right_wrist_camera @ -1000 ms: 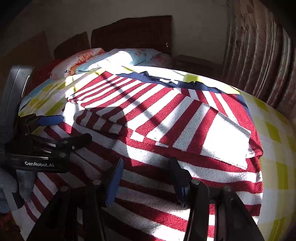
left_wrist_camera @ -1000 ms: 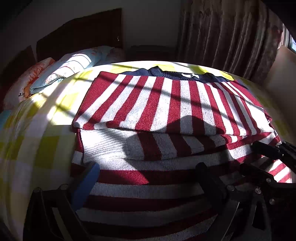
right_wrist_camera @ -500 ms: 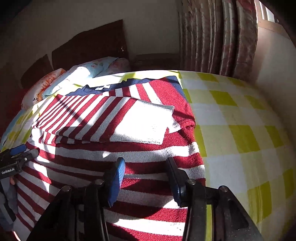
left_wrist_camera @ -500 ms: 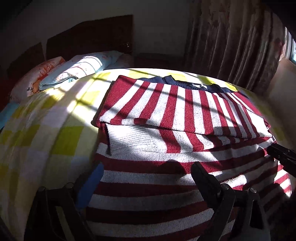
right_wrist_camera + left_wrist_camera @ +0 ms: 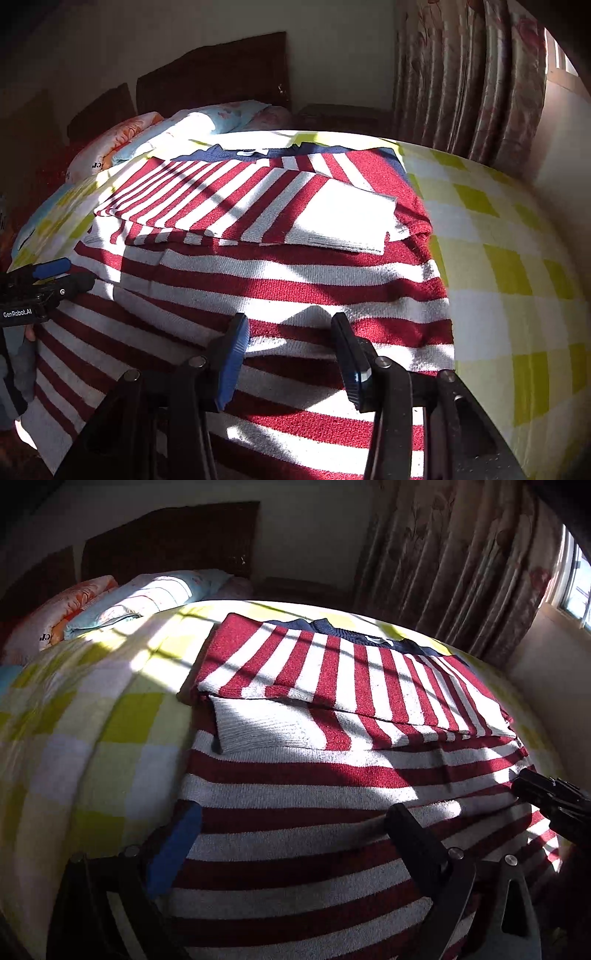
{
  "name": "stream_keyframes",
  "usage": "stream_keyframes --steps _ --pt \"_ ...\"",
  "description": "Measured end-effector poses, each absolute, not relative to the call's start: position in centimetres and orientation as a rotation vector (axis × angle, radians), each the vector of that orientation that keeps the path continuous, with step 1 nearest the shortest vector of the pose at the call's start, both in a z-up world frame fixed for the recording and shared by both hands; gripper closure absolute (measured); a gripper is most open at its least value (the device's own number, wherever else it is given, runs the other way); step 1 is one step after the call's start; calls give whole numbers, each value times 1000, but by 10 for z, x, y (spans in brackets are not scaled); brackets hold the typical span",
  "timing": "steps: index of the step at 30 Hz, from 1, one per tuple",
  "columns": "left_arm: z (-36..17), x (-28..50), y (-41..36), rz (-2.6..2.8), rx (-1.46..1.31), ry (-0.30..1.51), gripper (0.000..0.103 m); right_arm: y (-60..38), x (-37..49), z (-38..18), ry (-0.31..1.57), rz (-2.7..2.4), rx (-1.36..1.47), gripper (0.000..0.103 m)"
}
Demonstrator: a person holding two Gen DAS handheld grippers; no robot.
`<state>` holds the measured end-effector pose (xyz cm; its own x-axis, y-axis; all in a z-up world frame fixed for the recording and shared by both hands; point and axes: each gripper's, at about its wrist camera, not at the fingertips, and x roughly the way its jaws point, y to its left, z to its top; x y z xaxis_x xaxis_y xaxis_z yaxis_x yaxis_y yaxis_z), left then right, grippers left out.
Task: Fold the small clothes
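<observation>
Two tools over a striped sweater (image 5: 332, 786) on the bed (image 5: 92, 738).
Left tool (image 5: 291, 834) spread at 6 o'clock, nothing pinched; right tool (image 5: 291, 347) has just been narrowing, its pads gripping nothing; sleeves folded at 12.

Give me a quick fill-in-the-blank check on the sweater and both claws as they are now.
1. The sweater has red and ____ stripes.
2. Its collar is ____ blue.
3. Both sleeves are folded ____ the body.
4. Neither the left claw nor the right claw has ____ between its pads.

Missing words: white; navy; over; cloth
</observation>
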<state>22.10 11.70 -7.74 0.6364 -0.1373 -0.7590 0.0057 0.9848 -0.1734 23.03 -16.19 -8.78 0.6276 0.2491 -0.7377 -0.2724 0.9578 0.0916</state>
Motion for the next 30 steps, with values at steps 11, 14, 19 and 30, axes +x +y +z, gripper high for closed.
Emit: stream_keyframes --steps 11,14,19,30 --pt "-68 193 65 -114 48 825 0 -109 196 -79 809 339 -159 66" --pt "-79 207 77 -106 -15 925 0 -98 192 -91 815 344 -244 66" --pt "-79 199 106 -17 -83 914 0 -143 200 -89 854 237 -165 65" --pt "-57 169 101 -49 -145 827 0 -145 176 -73 827 254 -124 65"
